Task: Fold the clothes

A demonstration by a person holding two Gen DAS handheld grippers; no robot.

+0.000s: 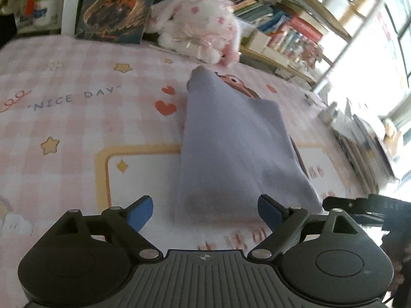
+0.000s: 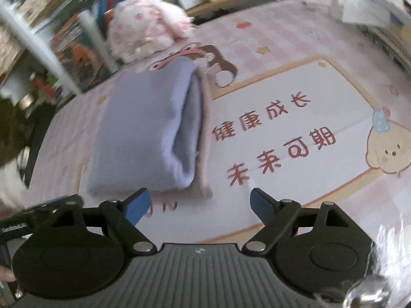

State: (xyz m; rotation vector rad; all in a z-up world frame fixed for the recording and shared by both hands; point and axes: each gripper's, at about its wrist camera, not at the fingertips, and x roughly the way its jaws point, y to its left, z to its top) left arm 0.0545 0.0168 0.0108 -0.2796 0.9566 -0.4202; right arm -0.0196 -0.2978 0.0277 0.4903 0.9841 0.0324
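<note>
Lavender garment (image 1: 231,154) lies folded at twelve o'clock, left tool (image 1: 205,211) and right tool (image 2: 200,204) both spread, empty; likely final tidy-up next

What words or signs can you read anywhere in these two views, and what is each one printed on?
"NICE DAY": on the pink checked sheet.
"健康成长": upside down on the sheet's white panel, beside the folded cloth.
"未来可期": upside down, same panel.
Red characters by the left gripper: cut off, unreadable.
Book spines and poster: too blurred to read.
</note>
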